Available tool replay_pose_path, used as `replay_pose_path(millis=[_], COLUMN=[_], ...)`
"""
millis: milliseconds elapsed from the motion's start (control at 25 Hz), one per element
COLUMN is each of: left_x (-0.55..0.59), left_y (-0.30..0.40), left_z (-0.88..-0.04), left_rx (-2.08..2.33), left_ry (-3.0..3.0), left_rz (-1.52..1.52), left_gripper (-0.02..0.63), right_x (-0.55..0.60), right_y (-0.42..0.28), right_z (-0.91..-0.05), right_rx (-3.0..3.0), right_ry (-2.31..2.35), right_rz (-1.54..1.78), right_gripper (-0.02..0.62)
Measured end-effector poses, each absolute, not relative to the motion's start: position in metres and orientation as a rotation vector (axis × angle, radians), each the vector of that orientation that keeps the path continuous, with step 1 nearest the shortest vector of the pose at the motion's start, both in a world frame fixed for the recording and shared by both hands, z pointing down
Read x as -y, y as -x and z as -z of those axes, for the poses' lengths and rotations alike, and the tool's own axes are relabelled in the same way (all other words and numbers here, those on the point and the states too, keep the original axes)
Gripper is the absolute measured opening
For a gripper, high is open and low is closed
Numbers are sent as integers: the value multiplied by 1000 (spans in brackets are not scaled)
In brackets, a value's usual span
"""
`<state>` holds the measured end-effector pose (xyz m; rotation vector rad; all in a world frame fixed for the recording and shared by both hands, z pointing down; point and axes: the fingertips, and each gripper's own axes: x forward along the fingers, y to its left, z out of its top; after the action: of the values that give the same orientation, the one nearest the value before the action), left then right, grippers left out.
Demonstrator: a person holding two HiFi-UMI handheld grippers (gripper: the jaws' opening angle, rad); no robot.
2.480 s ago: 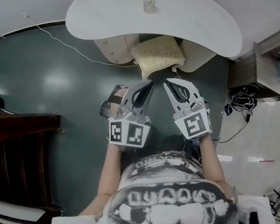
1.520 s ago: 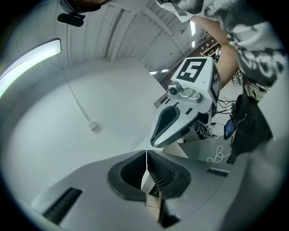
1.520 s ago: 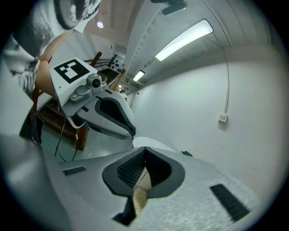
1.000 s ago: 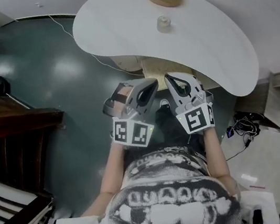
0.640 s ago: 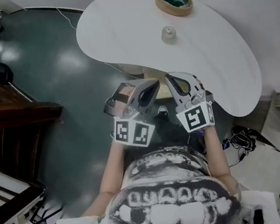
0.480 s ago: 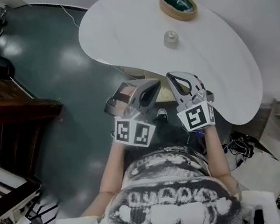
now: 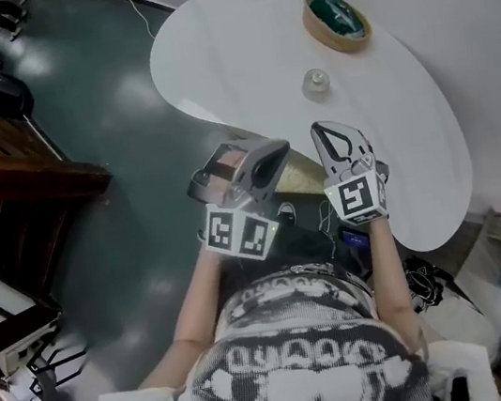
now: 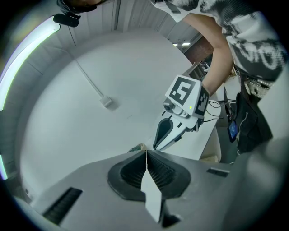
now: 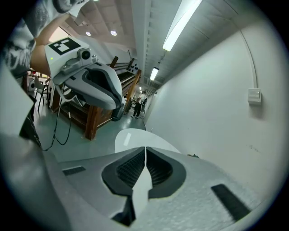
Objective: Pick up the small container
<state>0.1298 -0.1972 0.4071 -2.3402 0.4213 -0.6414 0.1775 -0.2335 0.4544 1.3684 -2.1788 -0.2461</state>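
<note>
Right gripper (image 9: 145,151): fingers closed flat against each other, nothing between them. Left gripper (image 8: 145,153): the same, closed and empty. In the head view both are held side by side in front of the person's chest, over the near edge of the white tabletop (image 7: 225,47), the right one the nearer to the work.

The small container (image 7: 314,82) stands on the tabletop well ahead of the right gripper's tips. It is untouched and appears upright. It looks pale and translucent, though at this size its lid and exact shape cannot be made out. Just beyond it sits a round tan-rimmed dish (image 7: 336,20) with a green inside.

Hazards noted:
- The fingers are shut. If they reach the container before spreading, the tips will likely strike it and tip it, or skid it across the smooth tabletop.
- A push along the present line would likely send the container towards the dish.
- The container is small and probably light, so an off-centre or one-sided closure could squirt it sideways.
- Neither gripper view shows the container, so alignment rests on the head view alone.
- The two grippers are close together. The idle left one could foul the right during the reach.
</note>
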Motion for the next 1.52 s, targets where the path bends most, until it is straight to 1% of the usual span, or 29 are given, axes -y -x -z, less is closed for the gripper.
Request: replay_pose_path(millis=[200, 280, 440, 760, 1080, 1240, 1520], left_x=[208, 209, 212, 220, 232, 235, 241], left_y=[-134, -136, -140, -154, -156, -154, -149], left_z=[-411, -414, -420, -425, -423, -426, -430], left_rx=[-438, -440, -438, -427, -437, -442, -463], left_ry=[2340, 2344, 2349, 2347, 2337, 2335, 2333], left_rz=[655, 663, 674, 684, 697, 716, 743], left_gripper=[6, 6, 5, 5, 5, 5, 5], right_x=[258, 267, 288, 324, 355, 365, 377], right_y=[-200, -209, -226, -255, -267, -266, -262], right_z=[-474, -481, -494, -539, -590, -609, -633], right_rx=[2156, 2140, 2103, 2068, 2091, 2093, 2072], right_ry=[-1365, -1362, -1338, -1310, -1303, -1275, -1204], right_rz=[215, 209, 184, 57, -151, -223, -248], right_gripper=[29, 51, 129, 250, 345, 356, 364])
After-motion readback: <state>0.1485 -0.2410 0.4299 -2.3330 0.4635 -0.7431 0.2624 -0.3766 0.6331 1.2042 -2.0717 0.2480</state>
